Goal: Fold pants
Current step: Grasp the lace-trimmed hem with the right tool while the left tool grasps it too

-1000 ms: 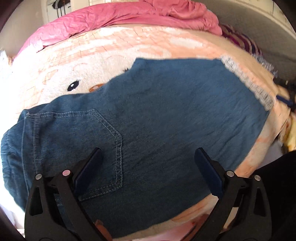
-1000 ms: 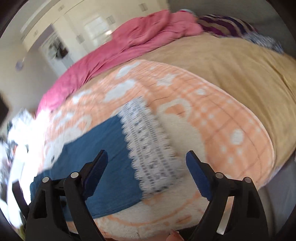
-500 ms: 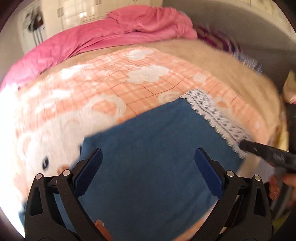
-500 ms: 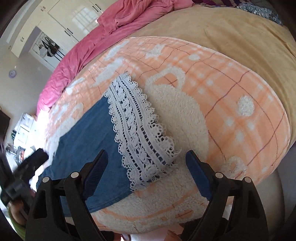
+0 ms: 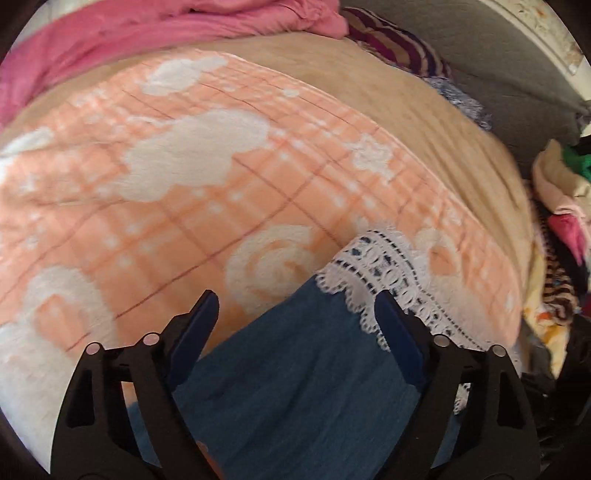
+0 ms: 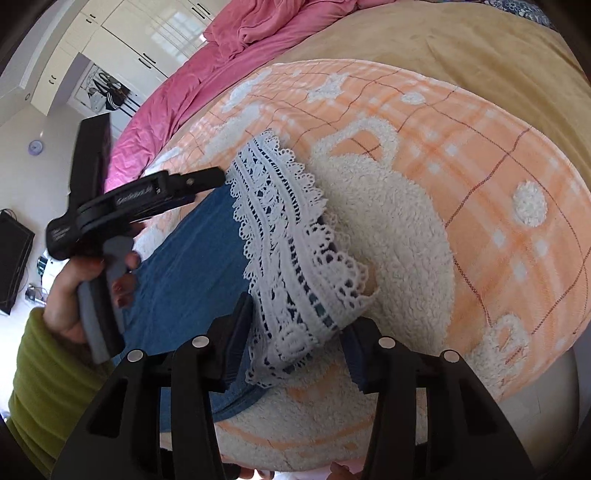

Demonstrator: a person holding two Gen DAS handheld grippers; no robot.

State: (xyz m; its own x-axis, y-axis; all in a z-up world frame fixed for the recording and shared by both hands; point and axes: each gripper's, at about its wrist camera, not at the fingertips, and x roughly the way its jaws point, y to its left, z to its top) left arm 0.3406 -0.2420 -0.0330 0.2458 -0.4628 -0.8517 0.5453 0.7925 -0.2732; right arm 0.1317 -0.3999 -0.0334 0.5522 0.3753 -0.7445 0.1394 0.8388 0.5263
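I'm watching one pair of denim pants (image 6: 192, 266) lying flat on peach blanket (image 6: 480, 192), lace hem (image 6: 295, 266) at far end. Right gripper (image 6: 295, 354) is spreading wide, lace corner sitting between fingers, ungripped. Left gripper (image 5: 295, 321) is gaping over other hem corner, grasping nothing. Two grippers, one hem band.

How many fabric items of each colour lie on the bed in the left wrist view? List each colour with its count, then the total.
Blue: 1, the lace-hemmed pants
Orange and white: 1, the fleece blanket
Pink: 1, the quilt
Tan: 1, the bed cover
Total: 4
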